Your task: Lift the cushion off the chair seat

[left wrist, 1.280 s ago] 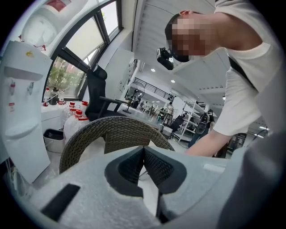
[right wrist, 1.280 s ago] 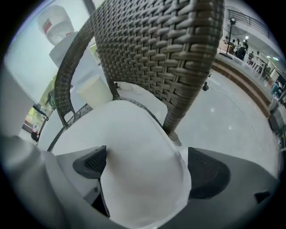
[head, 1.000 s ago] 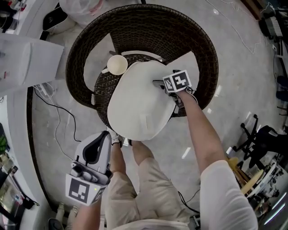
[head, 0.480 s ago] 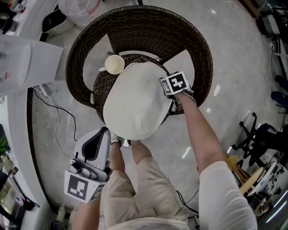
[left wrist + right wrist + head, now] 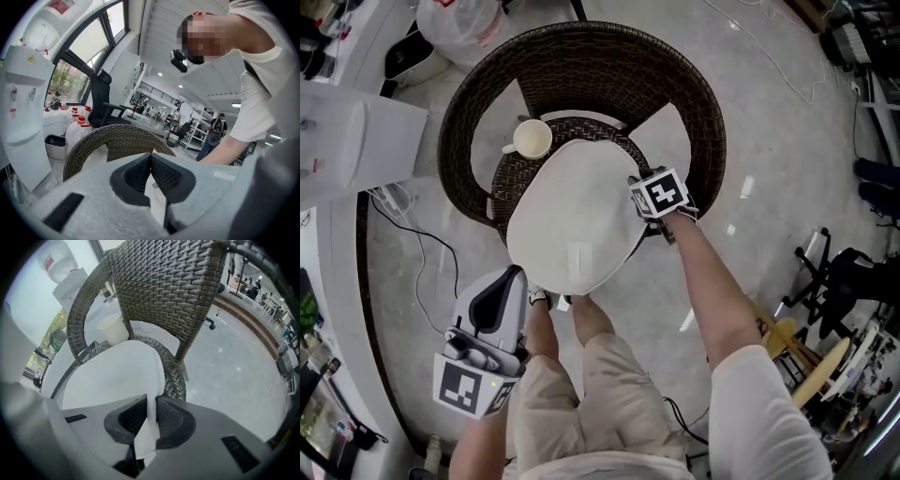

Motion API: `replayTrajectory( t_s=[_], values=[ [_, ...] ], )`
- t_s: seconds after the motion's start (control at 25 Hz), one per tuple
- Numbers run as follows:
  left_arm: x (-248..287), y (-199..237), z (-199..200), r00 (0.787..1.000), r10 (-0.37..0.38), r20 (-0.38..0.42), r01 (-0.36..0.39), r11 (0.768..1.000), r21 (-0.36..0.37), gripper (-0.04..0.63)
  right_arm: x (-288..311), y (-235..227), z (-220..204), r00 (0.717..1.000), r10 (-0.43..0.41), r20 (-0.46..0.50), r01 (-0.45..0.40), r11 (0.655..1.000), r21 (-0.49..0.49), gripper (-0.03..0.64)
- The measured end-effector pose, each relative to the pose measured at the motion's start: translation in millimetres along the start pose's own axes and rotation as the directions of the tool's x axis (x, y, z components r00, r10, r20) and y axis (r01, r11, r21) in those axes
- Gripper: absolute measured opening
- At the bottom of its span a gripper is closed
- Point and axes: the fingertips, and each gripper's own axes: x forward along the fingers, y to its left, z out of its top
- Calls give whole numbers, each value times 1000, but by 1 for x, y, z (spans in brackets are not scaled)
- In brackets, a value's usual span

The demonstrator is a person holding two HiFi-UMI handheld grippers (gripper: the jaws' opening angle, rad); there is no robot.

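The cushion (image 5: 572,220) is being pinched edgewise by the closing right gripper (image 5: 151,416); a steady, level lift is being called for.

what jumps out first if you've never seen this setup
A big white cushion covers the seat of the dark wicker chair, with the right hand-held gripper closing its jaws on the cushion's right edge. A pale cup sits on the seat behind it.

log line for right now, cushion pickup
right gripper: jaws closing, cushion edge between them | left gripper: shut, empty | cup: on wicker chair seat beside cushion
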Motion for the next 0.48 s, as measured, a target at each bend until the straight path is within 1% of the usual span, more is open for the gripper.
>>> replayTrajectory(
  t_s=[0.2, 0.48],
  values=[
    [-6, -6, 8, 1000, -25, 7, 25, 1000, -1, 15, -28, 12, -5, 999, -1, 32, 1, 1000, -3, 43],
    [-24, -13, 35, 998, -50, 28, 49, 998, 26, 15, -85, 37, -1, 992, 0, 126, -3, 1000, 23, 41]
  ],
)
